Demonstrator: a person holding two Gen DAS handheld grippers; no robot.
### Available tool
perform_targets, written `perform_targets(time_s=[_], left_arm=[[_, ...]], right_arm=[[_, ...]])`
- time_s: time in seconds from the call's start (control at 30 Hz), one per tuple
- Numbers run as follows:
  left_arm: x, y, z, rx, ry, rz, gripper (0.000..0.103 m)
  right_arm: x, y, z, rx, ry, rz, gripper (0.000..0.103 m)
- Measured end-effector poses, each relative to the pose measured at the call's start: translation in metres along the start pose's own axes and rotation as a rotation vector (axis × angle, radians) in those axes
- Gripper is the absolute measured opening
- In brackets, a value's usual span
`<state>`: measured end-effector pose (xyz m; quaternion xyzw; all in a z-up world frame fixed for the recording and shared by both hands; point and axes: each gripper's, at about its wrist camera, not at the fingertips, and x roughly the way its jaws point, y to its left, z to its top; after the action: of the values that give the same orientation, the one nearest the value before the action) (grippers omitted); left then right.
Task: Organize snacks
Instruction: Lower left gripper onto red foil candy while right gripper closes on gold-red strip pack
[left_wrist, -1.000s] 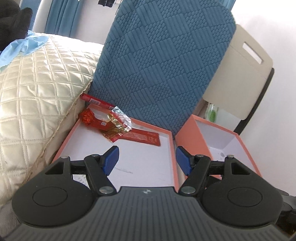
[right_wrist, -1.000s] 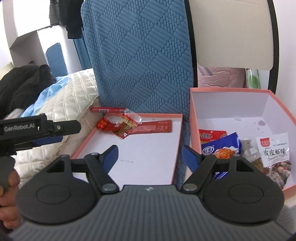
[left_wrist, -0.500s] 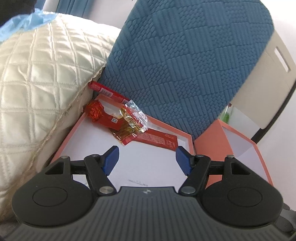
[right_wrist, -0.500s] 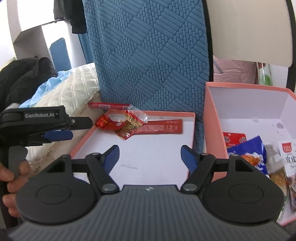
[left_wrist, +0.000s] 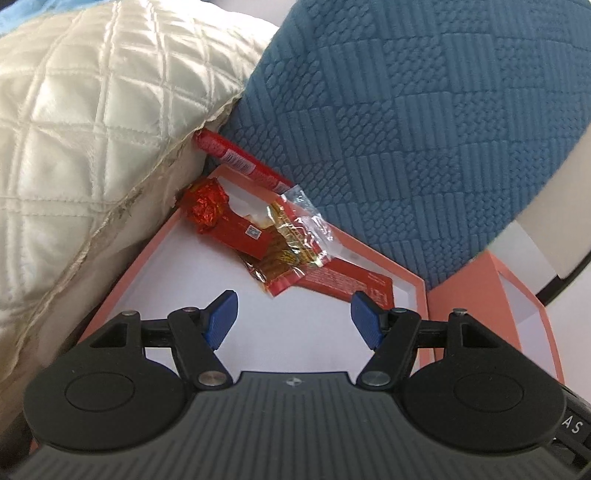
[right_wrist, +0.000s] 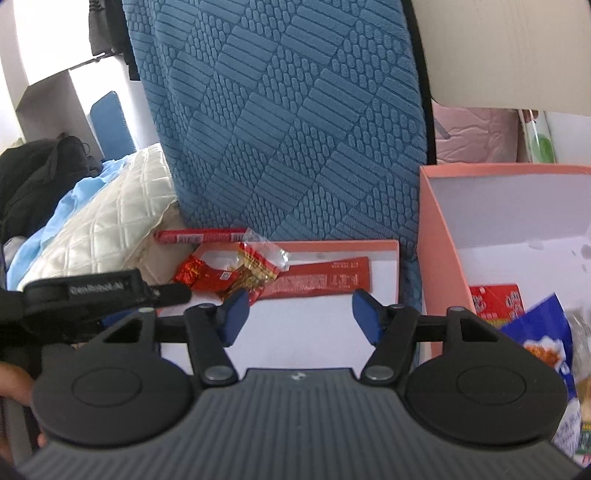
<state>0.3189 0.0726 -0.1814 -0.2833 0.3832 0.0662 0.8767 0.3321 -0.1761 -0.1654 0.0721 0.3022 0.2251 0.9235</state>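
Snacks (left_wrist: 280, 251) heaped at far end of shallow tray (left_wrist: 417, 295); left gripper (left_wrist: 293, 317) fingers released, empty; right gripper (right_wrist: 297, 314) fingers closing on nothing.

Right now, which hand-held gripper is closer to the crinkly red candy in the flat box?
Left. The left hand-held gripper hovers over the flat box, just short of the candy. The right hand-held gripper, jaws closing on nothing, sits farther back, toward the deep box.
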Motion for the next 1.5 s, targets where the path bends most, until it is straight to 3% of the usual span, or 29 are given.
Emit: perform_targets(time_s=[0.23, 0.37, 0.73, 1.0, 1.33, 1.5], left_arm=[[0.024, 0.013, 0.013, -0.098, 0.014, 0.004, 0.073], [0.035, 0.011, 0.02, -0.091, 0.009, 0.031, 0.073], [0.066, 0.03, 0.032, -0.209, 0.041, 0.044, 0.072], [0.085, 0.04, 0.04, -0.28, 0.039, 0.103, 0.072], [0.092, 0.04, 0.042, -0.274, 0.011, 0.116, 0.072], [0.08, 0.045, 0.043, -0.284, -0.033, 0.166, 0.071]], right_arm=[[0.037, -0.004, 0.018, 0.032, 0.018, 0.057, 0.064], [0.061, -0.007, 0.027, 0.055, 0.041, 0.084, 0.064], [0.132, -0.02, 0.042, 0.168, 0.178, 0.174, 0.057], [0.184, -0.025, 0.037, 0.289, 0.273, 0.227, 0.057], [0.214, -0.03, 0.033, 0.385, 0.303, 0.283, 0.055], [0.219, -0.039, 0.029, 0.519, 0.327, 0.38, 0.057]])
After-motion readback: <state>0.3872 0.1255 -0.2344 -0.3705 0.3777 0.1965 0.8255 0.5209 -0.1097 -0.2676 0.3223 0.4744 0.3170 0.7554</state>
